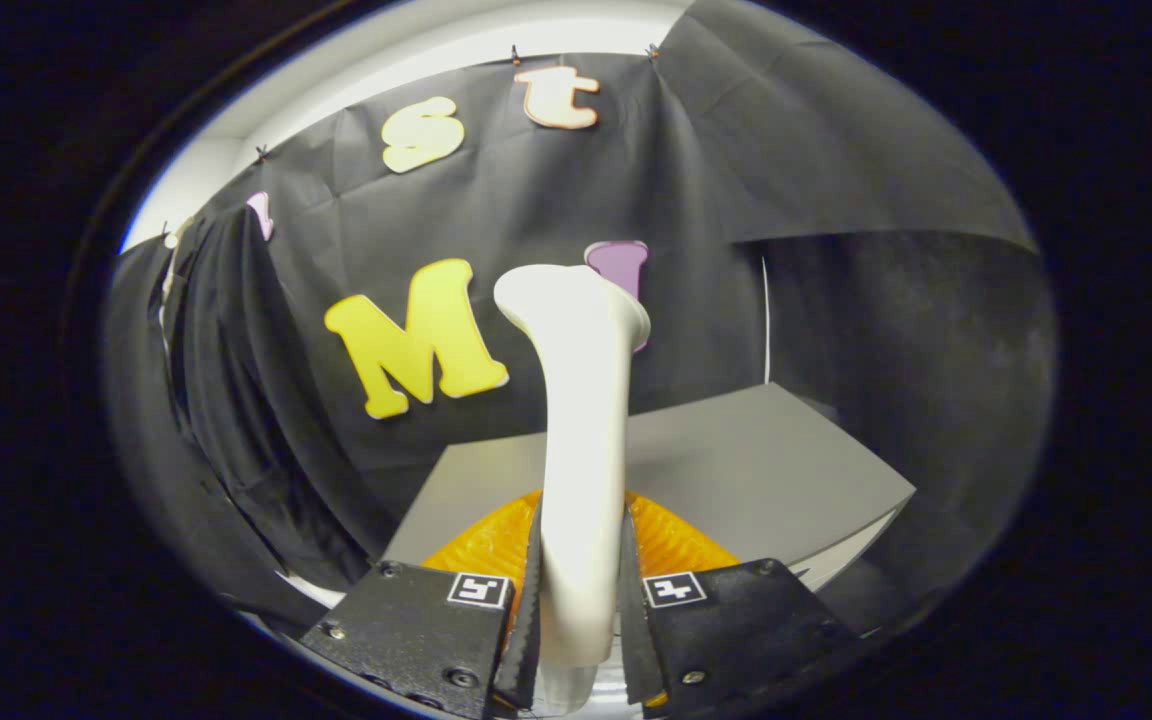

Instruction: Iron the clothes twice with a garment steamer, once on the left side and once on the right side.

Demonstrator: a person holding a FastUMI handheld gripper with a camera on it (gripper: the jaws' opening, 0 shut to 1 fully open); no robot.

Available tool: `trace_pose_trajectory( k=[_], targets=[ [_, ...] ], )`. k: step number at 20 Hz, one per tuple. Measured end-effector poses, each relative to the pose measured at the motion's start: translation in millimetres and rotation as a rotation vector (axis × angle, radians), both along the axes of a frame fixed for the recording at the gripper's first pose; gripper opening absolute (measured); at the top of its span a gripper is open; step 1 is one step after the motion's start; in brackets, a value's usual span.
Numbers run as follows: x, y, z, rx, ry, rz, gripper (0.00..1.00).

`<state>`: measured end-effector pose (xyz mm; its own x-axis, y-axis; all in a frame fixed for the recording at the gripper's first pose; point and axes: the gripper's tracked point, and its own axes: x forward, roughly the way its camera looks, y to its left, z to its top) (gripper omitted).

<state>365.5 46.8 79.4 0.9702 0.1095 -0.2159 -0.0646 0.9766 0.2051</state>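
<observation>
1. Gripper view: the gripper (581,610) is clamped on the garment steamer (581,420), both serrated fingers (526,600) pressing against the sides of its white handle.
2. From between the fingers the steamer rises upright, and its flared head ends well beyond them, in front of the booth's black cloth wall.
3. Just ahead of the fingers, beneath the steamer, lies an orange ribbed piece (676,545); what it is cannot be told.
4. Beyond it, a grey table (766,460) stretches away to the wall.
5. Dark clothes (226,380) hang left of the steamer, well apart from it.
</observation>
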Motion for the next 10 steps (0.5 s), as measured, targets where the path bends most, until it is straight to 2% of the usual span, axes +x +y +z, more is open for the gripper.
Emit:
trace_pose_trajectory(
  k=[5,10],
  targets=[
    [-48.7,65.3,73.7,0.014,-0.145,0.034,0.36],
    [-93.4,135.1,123.7,0.012,-0.252,0.093,0.36]
  ],
)
